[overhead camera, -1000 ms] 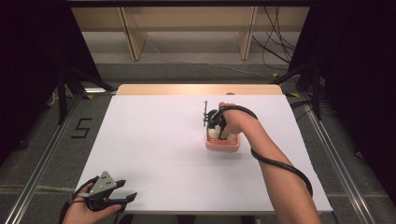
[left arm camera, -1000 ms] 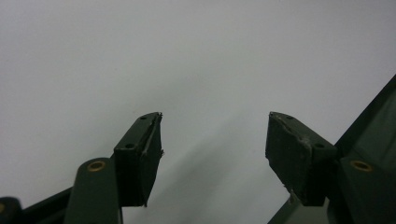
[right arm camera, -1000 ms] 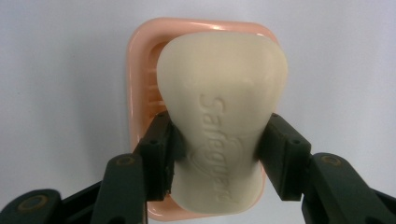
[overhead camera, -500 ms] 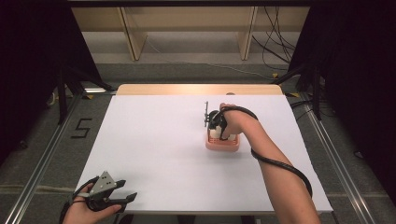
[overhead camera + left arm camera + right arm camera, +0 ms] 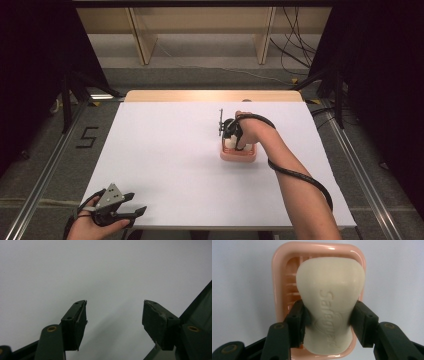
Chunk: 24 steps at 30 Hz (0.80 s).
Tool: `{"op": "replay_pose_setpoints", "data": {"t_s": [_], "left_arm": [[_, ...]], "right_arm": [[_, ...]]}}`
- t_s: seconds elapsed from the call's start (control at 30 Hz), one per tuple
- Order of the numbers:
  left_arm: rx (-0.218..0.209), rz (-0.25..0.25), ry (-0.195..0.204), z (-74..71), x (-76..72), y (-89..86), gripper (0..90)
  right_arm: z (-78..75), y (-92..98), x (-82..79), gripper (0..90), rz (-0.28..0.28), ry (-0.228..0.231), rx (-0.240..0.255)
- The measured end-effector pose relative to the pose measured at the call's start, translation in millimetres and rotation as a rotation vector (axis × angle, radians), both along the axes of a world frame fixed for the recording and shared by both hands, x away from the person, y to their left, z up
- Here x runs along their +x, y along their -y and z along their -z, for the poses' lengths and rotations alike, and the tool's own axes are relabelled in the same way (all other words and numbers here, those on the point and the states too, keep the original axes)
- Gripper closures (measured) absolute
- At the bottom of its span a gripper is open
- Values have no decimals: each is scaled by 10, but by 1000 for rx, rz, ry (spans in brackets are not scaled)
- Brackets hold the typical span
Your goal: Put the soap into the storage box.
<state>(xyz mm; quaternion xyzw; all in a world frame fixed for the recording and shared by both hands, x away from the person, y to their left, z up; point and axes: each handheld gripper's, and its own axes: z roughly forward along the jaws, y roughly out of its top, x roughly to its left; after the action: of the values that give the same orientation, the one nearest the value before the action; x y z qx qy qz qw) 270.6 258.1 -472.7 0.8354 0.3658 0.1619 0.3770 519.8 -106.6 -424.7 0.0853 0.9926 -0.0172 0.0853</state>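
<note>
Soap bar [image 5: 330, 305], cream-white with "Safeguard" pressed into its face, sits clamped between my right gripper [image 5: 329, 323]'s two black jaws; the pads press on its narrowed waist from both sides. From the right gripper view I see the bar over a pink soap dish [image 5: 280, 282], whose rim frames it all around and whose ribbed floor shows just left of the bar. Whether the bar's underside rests on those ribs or hangs just clear of them, I cannot tell.

From the high view, the soap dish [image 5: 239, 156] stands on the white table [image 5: 165, 155], a little right of the table's middle, and my right gripper [image 5: 233, 139] points down into it, with my right hand [image 5: 250, 129] on top and the black cable looping back along my forearm. A thin dark upright piece stands just left of the gripper, on the dish's far side.

My left gripper [image 5: 134, 212] lies well away from the dish, at the table's near left corner, held in my left hand [image 5: 92, 225] with its grey three-cornered plate up. In the left gripper view its jaws stand wide apart over bare white tabletop [image 5: 105, 270], with nothing between them.
</note>
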Motion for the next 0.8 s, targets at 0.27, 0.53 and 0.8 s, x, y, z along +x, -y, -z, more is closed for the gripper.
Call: {"op": "replay_pose_setpoints", "data": {"t_s": [0.27,0.53,0.8], "left_arm": [[-5,-9,-9,4,-5,8,358],[-4,-21,-6,3,-10,11,359],[-1,-7,-8,-1,-9,8,359]], "right_arm": [[30,25,42,505,-46,8,18],[46,26,46,504,-39,11,21],[63,53,46,499,-28,-9,34]]}}
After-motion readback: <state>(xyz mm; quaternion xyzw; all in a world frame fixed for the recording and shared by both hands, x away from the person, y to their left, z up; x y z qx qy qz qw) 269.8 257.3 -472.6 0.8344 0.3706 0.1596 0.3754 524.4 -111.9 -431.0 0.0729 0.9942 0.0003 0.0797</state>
